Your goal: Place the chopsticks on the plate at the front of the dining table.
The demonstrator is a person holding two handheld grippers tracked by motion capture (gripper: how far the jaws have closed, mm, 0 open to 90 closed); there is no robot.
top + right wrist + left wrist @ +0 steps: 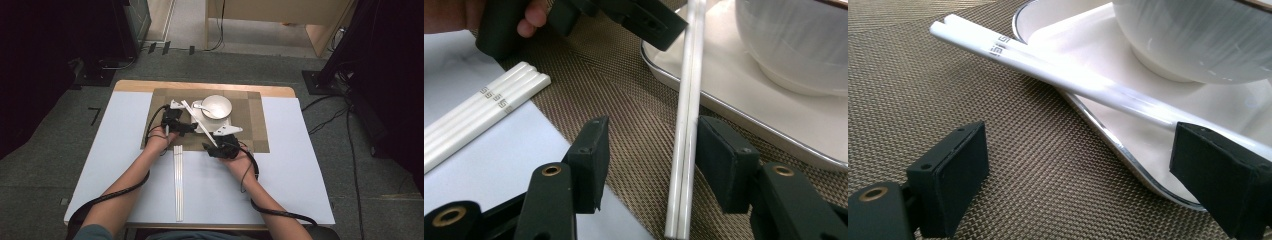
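1. Setting a place for a meal, by the look of it, on a brown mat (255, 125) in the upper middle of the high view.
2. Already laid out there: a plate (227, 123) with a bowl (216, 106) on top and a spoon (200, 106) in the bowl.
3. Now working on a pair of white chopsticks (199, 122), lying slanted in the middle of the frame, far end up on the left rim of the plate, near end down over the mat.
4. Left gripper (1083, 165): jaws wide apart, holding nothing. In the left gripper view, the pair running from upper left down to the right jaw and passing behind it, not pinched.
5. Right gripper (651, 150): jaws apart too, gripping nothing. In the right gripper view, the pair standing between the pads, close against the right one, well clear of the left one. Cannot tell if touching that right pad.
6. Waiting in the lower middle of the high view: spare chopsticks (178, 185), side by side on the white sheet (290, 175), tips reaching the mat's near edge.
7. Done so far, as a guess: dishes placed, one pair brought to the plate.
8. Left to do, likely: let go fully or set this pair straight, then deal with the spare ones.
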